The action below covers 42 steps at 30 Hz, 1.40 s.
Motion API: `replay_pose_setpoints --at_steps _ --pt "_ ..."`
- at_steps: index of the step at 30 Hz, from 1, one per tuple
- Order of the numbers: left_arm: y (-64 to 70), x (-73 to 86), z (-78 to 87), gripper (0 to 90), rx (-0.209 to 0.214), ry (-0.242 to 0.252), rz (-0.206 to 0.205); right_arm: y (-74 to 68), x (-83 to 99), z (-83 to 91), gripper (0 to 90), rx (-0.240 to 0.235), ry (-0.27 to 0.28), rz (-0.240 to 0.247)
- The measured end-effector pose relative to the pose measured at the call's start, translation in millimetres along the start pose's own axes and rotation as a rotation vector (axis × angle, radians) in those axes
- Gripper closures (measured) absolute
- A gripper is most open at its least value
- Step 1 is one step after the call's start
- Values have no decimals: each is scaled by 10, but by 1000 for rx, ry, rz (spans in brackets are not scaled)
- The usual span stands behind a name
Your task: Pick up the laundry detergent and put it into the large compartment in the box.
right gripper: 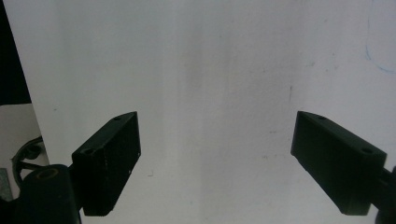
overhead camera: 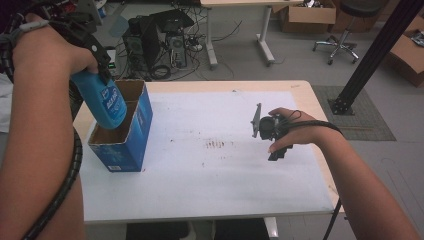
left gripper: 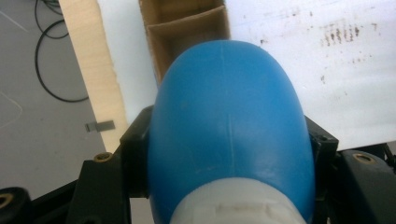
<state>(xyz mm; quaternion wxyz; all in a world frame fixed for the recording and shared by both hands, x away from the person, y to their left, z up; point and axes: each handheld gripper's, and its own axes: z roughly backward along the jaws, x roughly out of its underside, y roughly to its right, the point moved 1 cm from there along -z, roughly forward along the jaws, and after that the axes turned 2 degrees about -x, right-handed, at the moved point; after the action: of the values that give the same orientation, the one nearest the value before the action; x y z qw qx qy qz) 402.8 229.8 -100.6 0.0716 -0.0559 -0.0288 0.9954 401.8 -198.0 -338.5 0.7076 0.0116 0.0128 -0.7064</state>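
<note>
Left gripper view: left hand-held gripper (left gripper: 229,154) clenches a blue bottle (left gripper: 229,121); right hand-held gripper (right gripper: 217,163) gapes wide, empty.

I see a smooth, glossy blue plastic bottle (left gripper: 229,126) with a white plastic cap, a faint mould seam down its middle. The open box (overhead camera: 131,125) is printed blue card outside, raw matt brown cardboard inside. The bench (overhead camera: 225,170) carries matt white sheet, speckled with brown stains, over pale wood edging. The jaws look matt black plastic.
</note>
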Motion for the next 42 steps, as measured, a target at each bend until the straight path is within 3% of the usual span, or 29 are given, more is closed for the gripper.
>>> replay_pose_setpoints --at_steps 9,14,29,35,42 --pt "-73 -19 -195 383 -24 -21 37 5 0 -19 160 -4 -3 -4" --pt "-115 -22 -399 382 -23 -35 49 9 3 -23 160 -6 -6 -5" --pt "-135 -18 -999 383 3 -76 37 6 -6 -28 160 -8 -8 -6" --pt "-123 -18 -1215 383 -5 -90 34 13 -19 -36 160 -10 -8 -3" --pt "-126 -14 -1492 383 24 -112 41 12 -41 -43 160 -9 -10 2"
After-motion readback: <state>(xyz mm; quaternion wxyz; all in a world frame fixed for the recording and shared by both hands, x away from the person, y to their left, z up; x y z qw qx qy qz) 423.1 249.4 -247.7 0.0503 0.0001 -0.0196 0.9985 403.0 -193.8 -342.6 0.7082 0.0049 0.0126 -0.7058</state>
